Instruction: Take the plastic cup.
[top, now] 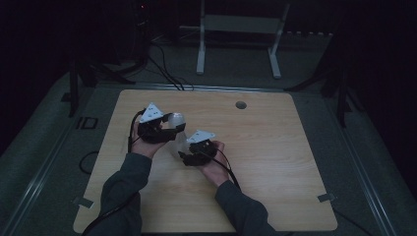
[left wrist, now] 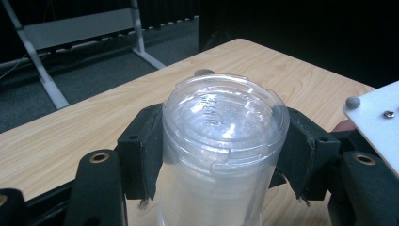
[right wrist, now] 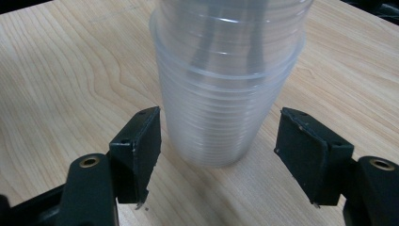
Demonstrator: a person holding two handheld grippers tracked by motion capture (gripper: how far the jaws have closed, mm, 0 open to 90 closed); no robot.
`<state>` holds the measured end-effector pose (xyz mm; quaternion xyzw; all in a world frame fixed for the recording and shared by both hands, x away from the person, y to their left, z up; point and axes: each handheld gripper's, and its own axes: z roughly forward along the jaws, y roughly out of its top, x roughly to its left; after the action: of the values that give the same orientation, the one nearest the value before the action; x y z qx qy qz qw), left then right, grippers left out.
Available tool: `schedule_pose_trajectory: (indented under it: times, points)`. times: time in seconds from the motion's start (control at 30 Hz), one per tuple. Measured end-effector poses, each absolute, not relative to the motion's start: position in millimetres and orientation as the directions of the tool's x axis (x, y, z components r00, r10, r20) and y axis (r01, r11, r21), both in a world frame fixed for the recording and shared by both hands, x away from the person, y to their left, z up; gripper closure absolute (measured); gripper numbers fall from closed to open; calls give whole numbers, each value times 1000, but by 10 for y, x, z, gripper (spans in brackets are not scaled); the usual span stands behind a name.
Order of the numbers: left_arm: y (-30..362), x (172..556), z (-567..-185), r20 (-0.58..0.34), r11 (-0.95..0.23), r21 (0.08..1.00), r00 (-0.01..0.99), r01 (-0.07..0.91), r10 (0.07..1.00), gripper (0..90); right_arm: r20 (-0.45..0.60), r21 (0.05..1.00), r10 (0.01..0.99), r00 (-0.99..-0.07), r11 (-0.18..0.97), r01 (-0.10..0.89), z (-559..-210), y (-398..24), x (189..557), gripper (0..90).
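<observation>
Dim, underexposed high view, brighter gripper views, black surroundings

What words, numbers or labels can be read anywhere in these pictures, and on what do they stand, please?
Embossed characters on the top of the stack of clear plastic cups, in the left gripper view: too faint and blurred to read.
Nothing else bears readable text: the wooden table carries no label.

Cup stack (right wrist: 226, 80) top cropped (upper edge)
</observation>
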<state>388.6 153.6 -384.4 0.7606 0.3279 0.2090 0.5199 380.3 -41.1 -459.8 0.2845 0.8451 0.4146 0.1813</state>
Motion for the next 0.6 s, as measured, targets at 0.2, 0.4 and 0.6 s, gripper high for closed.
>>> schedule_pose_trajectory:
  times: [0.2, 0.4, 0.6]
  points:
    - [1552, 3874, -3818, -26, -238, 932, 703, 275, 711, 374, -62, 810, 629, -775, 486, 329, -4597, -416, 3825, 299]
    - [1569, 3868, -3781, -29, -230, 935, 703, 270, 710, 374, -61, 817, 629, -775, 477, 323, -4571, -412, 3838, 284]
    - [1583, 3858, -3730, -29, -222, 940, 706, 261, 708, 379, -53, 830, 628, -776, 460, 316, -4535, -413, 3858, 241]
